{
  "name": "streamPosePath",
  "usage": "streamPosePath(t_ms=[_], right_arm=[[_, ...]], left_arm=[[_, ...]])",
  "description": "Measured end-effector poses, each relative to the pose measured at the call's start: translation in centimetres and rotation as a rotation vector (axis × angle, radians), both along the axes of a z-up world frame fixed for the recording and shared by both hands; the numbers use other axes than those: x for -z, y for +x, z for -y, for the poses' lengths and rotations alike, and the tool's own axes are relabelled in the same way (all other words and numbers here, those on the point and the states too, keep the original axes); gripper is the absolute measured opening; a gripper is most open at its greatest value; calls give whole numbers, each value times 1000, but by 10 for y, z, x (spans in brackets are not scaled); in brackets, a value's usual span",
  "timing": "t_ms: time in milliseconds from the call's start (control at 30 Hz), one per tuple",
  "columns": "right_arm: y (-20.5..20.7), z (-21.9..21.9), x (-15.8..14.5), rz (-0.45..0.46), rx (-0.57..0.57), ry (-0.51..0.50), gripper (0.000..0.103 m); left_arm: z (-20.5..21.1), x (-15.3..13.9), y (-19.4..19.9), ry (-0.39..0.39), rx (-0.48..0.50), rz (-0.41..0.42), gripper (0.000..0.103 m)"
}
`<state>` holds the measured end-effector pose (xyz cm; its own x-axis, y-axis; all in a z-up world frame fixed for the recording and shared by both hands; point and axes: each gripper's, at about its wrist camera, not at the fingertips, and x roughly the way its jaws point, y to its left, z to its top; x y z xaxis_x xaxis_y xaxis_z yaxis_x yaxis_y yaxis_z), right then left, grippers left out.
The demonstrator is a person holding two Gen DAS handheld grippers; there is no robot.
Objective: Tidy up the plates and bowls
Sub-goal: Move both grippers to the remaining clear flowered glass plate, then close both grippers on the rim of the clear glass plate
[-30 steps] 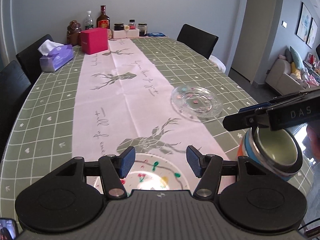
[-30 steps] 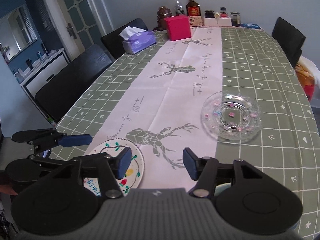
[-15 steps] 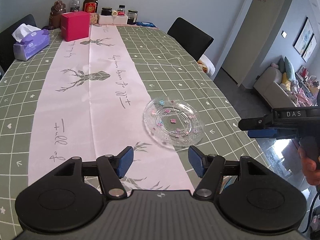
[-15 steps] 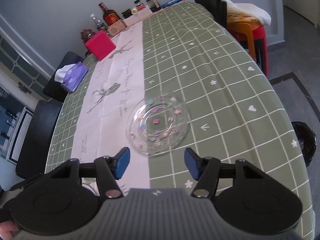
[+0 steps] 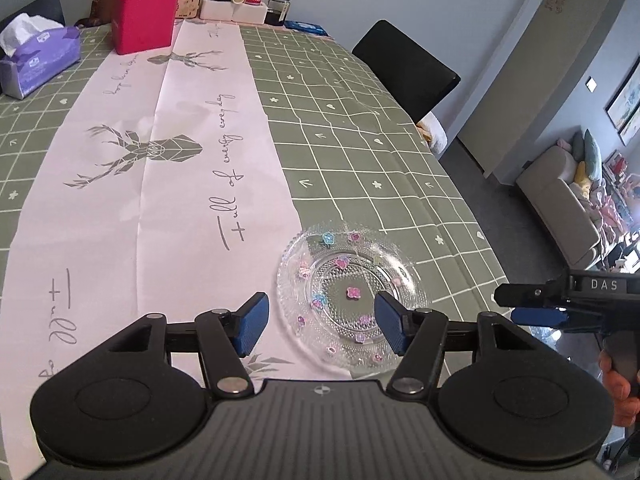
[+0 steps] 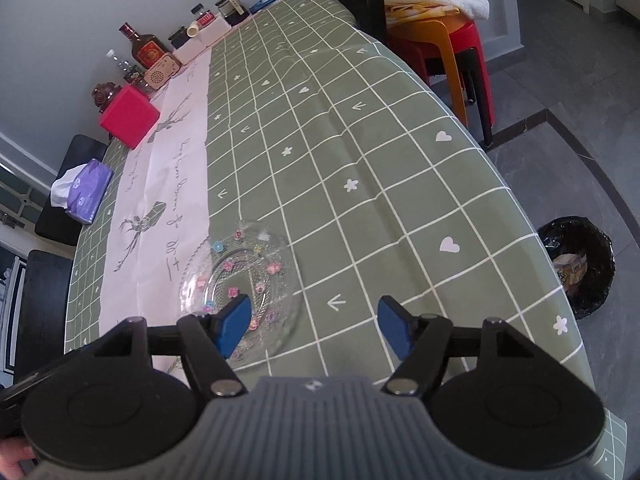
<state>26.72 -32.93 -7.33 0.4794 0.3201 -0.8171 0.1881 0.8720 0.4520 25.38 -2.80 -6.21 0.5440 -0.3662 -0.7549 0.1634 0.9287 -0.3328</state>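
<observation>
Glass plate [image 5: 347, 294]: clear, patterned with small coloured flowers; lies flat on the table, lower centre-right of the left wrist view and lower left of centre in the right wrist view [image 6: 242, 288]. It straddles the edge of the pink runner and the green cloth.
Left gripper [image 5: 320, 322]: jaws stand wide apart with nothing between the pads; the plate's left part shows in the gap beyond them, and no contact with the plate is visible.
Right gripper [image 6: 314, 326]: jaws have just been opening and now stand wide, holding nothing; only green cloth shows in the gap. Its left blue pad overlaps the plate's near rim in the picture; contact cannot be told.
Right gripper, seen from left wrist view [image 5: 536, 306]: at the right edge of the frame, beyond the table edge, held by a hand [image 5: 618, 392].
Table [image 5: 360, 148]: green grid cloth with a pink deer-print runner [image 5: 132, 184].
Far end of table, upper left: red box [image 5: 143, 20], purple tissue pack [image 5: 38, 60], bottles and jars.
</observation>
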Motion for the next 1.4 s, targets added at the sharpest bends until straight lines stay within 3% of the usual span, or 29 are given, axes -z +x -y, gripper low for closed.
streamPosePath(t_ms=[233, 400, 567, 667, 767, 867, 933, 1167, 1400], right_arm=[[25, -14, 25, -39, -33, 4, 67], [40, -28, 42, -61, -82, 29, 53], [49, -37, 48, -52, -106, 36, 44], [50, -40, 51, -55, -115, 47, 25], [51, -44, 54, -54, -129, 45, 17], [51, -46, 54, -48, -130, 24, 10], [50, -46, 54, -43, -130, 25, 10], [49, -52, 51, -38, -141, -15, 9], [44, -60, 38, -36, -167, -15, 9]], left_arm=[[2, 31, 30, -12, -28, -49, 71], [-2, 51, 38, -10, -21, -73, 63], [-10, 55, 41, -41, -14, -56, 52], [-13, 57, 42, -51, -6, -53, 46], [-12, 58, 43, -52, 14, -57, 29], [-10, 60, 42, -54, 29, -53, 22], [-8, 60, 41, -49, 26, -44, 16], [-5, 55, 38, -23, 4, -49, 15], [-16, 32, 24, -32, -4, -13, 15]])
